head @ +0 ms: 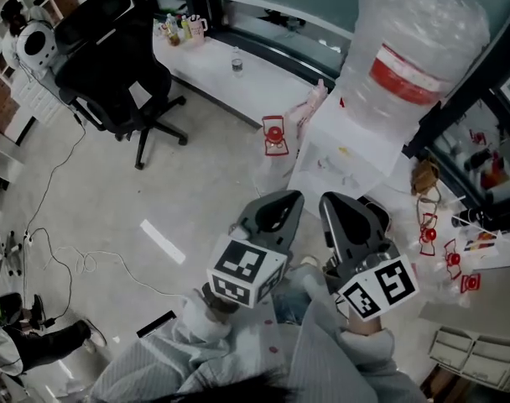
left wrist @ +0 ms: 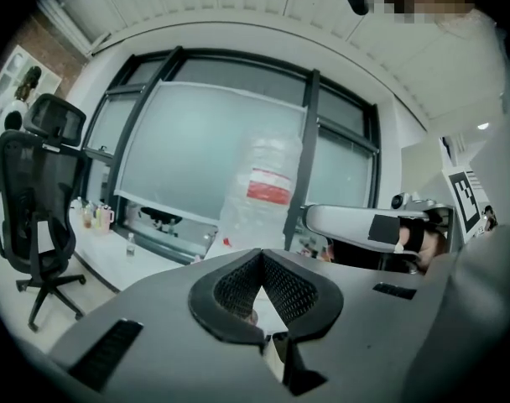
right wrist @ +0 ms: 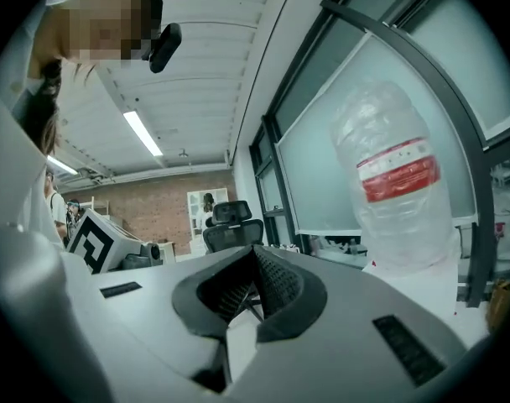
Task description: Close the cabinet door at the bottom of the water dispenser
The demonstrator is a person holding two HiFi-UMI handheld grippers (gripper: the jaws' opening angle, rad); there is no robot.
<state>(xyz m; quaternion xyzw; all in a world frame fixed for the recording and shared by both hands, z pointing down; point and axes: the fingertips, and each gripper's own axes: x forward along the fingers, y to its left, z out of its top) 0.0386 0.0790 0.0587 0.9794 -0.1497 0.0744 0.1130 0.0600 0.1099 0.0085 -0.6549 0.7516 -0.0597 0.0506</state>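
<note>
Grippers are hanging side by side in front of the person's chest in the head view. The left gripper [head: 282,200] is just beside the right gripper [head: 340,206], and both are pointing away from the body toward the water dispenser [head: 347,154]. Their marker cubes are facing up at the camera.

The left gripper's jaws are pressing together at the tips with nothing between them, as its own view shows. The right gripper's jaws are likewise pressing together and pinching nothing.

The water dispenser is standing by the window at the upper right of the head view, just past the grippers. It is carrying a clear water bottle [head: 418,49] with a red band on top. From this steep angle its white top is hiding the front below, so the cabinet door at its bottom is not showing, and I cannot tell whether it is standing open or closed.

A long white desk [head: 263,86] is running along the window to the left of the dispenser, with a small bottle [head: 236,61] standing on it. A black office chair [head: 112,65] is sitting on the floor, well apart from the dispenser.
</note>
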